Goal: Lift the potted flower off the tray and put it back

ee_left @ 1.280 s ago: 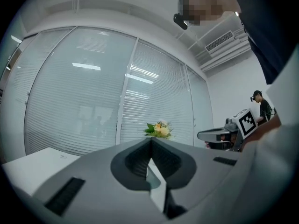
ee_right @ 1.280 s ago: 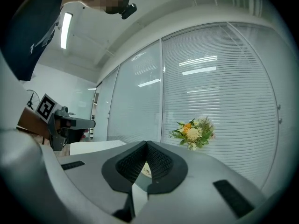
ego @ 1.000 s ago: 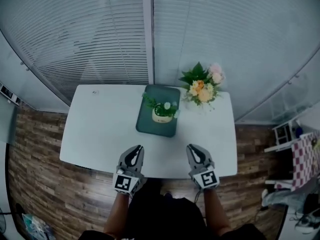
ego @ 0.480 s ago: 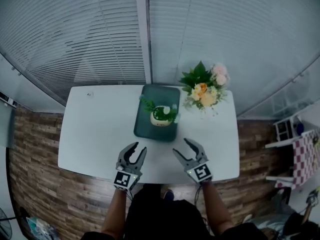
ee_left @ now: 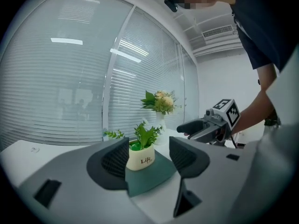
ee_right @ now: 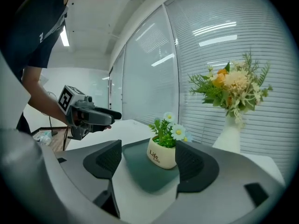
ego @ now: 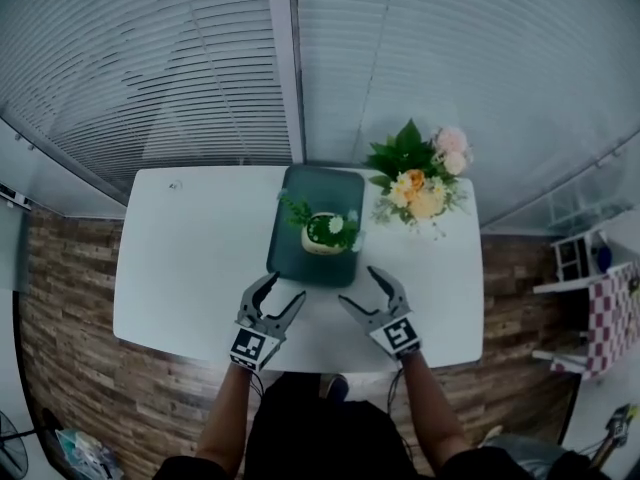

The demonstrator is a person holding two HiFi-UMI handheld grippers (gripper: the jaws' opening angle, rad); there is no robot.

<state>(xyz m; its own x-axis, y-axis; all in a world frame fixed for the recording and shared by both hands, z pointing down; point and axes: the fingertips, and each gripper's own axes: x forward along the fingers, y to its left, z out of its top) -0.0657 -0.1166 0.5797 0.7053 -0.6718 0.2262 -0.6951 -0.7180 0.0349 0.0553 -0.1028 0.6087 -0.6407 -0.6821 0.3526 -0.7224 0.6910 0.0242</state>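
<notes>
The potted flower (ego: 327, 234) stands upright on the near half of the green tray (ego: 318, 183), stems pointing straight up. The tray's long axis runs away from the person. Left tongs (ego: 283, 290) and right tongs (ego: 360, 286) hover over the tabletop (ego: 190, 258) just short of the tray's near edge, their jaws just opened wide and gripping nothing.

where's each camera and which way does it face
Head view: on the head, facing steeply down at the table; forearms, left gripper, right gripper show.
Left gripper view: on that gripper, facing the potted flower past its empty jaws, just been opening; torso, right arm show.
Right gripper view: mirrored, jaws likewise; left arm shows.
Shared: both gripper views show the tray.
</notes>
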